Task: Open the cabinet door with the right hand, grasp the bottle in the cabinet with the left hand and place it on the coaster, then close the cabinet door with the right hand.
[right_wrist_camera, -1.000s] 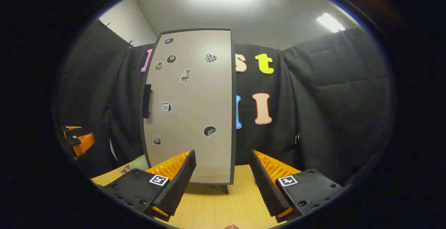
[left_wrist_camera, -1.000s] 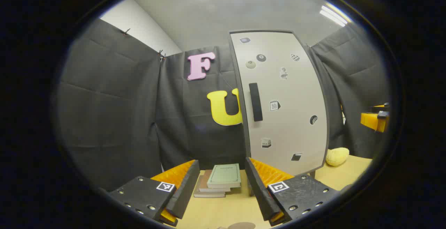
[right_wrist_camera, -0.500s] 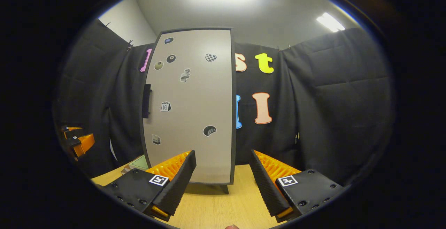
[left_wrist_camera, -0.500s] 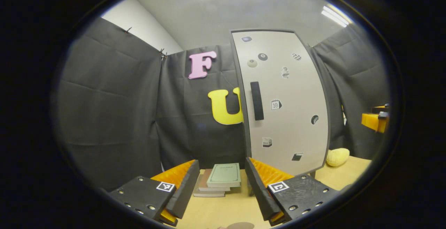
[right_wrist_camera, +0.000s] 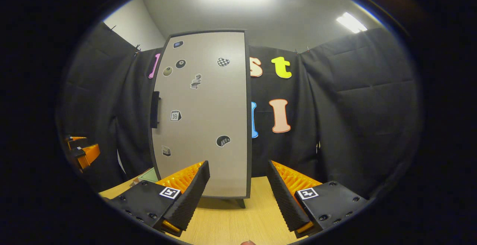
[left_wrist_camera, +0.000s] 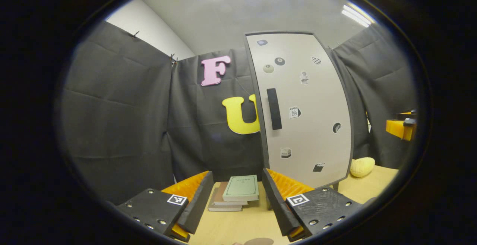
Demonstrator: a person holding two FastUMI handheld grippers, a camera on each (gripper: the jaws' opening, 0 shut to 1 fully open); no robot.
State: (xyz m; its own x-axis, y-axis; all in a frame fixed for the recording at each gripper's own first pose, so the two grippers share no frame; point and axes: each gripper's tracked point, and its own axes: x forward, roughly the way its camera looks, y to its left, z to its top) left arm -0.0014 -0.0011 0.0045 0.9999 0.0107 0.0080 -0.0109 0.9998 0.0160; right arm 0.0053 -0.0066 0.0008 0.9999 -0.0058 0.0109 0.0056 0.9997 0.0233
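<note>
Left gripper view: cabinet [left_wrist_camera: 305,107] stands upright on the wooden surface [left_wrist_camera: 238,226], door shut, bottle presumably behind it and not visible. The dark handle [left_wrist_camera: 274,109] is a vertical bar near the door's left edge as seen here, about mid-height. Left tool [left_wrist_camera: 237,196] is spread wide, holding nothing, low over the surface. A stack of books [left_wrist_camera: 234,196] lies beyond its fingers, just left of the cabinet foot. A yellow soft lump [left_wrist_camera: 360,166] sits on the surface right of the cabinet. Edge of a round brownish disc [left_wrist_camera: 259,241] at the bottom, possibly the coaster; too cropped to confirm.

Right gripper view: right tool [right_wrist_camera: 237,196] is also wide apart and empty, facing the door panel [right_wrist_camera: 203,114], well apart from it. The handle [right_wrist_camera: 154,109] shows edge-on at the panel's left side, so this tool sits off to the hinge side of it. Left tool [right_wrist_camera: 80,151] appears at far left.

Judgement on handling: door is a stiff flat panel, long axis vertical, face toward both tools. It probably swings about its right edge, since the handle is opposite. Handle is rigid, narrow, long axis vertical; best taken with fingers either side of the bar at mid-length, then pulled along an arc. Cabinet looks light on small feet and could slide or tip if pulled hard. Bottle's properties: cannot tell.
</note>
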